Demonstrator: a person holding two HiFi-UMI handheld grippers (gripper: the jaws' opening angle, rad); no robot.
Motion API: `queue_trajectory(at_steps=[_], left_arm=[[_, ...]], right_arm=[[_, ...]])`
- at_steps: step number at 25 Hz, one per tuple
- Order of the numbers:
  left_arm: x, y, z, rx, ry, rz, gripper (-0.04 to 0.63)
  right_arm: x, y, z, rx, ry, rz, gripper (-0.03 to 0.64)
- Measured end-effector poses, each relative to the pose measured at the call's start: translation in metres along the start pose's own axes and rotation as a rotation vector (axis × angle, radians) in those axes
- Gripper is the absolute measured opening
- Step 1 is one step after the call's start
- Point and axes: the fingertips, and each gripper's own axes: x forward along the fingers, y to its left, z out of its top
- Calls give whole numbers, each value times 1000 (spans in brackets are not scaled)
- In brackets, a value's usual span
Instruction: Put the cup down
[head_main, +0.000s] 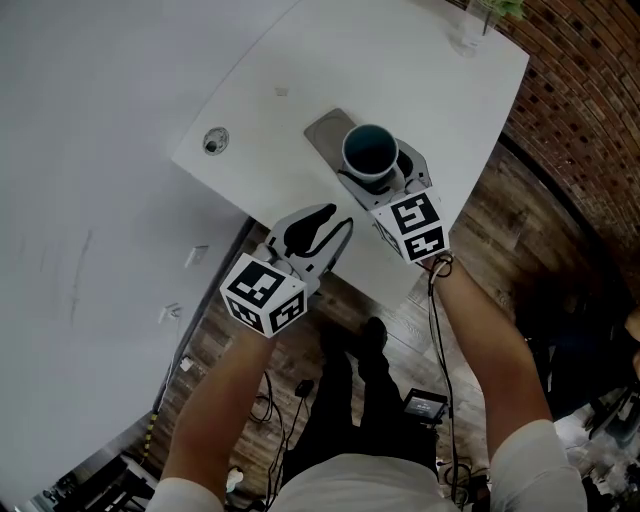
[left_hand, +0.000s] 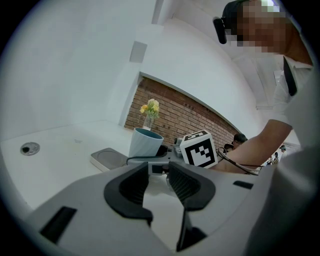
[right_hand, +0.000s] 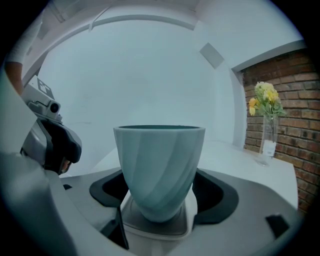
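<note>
A pale blue ribbed cup (head_main: 370, 150) (right_hand: 160, 170) stands upright on a flat grey pad (head_main: 325, 130) (right_hand: 157, 225) near the front of the white table (head_main: 420, 70). My right gripper (head_main: 376, 168) (right_hand: 159, 197) has one jaw on each side of the cup's lower half and is shut on it. My left gripper (head_main: 312, 232) (left_hand: 159, 180) hovers at the table's near edge, to the left of the cup, with a narrow gap between its jaws and nothing in them. The left gripper view shows the cup (left_hand: 145, 142) and pad (left_hand: 107, 158) just ahead.
A small glass vase of yellow flowers (head_main: 480, 25) (right_hand: 266, 125) stands at the table's far corner by a brick wall. A round metal grommet (head_main: 215, 140) (left_hand: 30, 148) sits in the tabletop to the left. Below the table edge are wooden floor and cables.
</note>
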Motion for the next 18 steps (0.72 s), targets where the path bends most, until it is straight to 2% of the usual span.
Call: queue_trajectory(at_steps=[18], left_arm=[[2,13,-4,-31,-22,11,120]], right_arm=[[-19,-1,-25,-7,45,-35,393]])
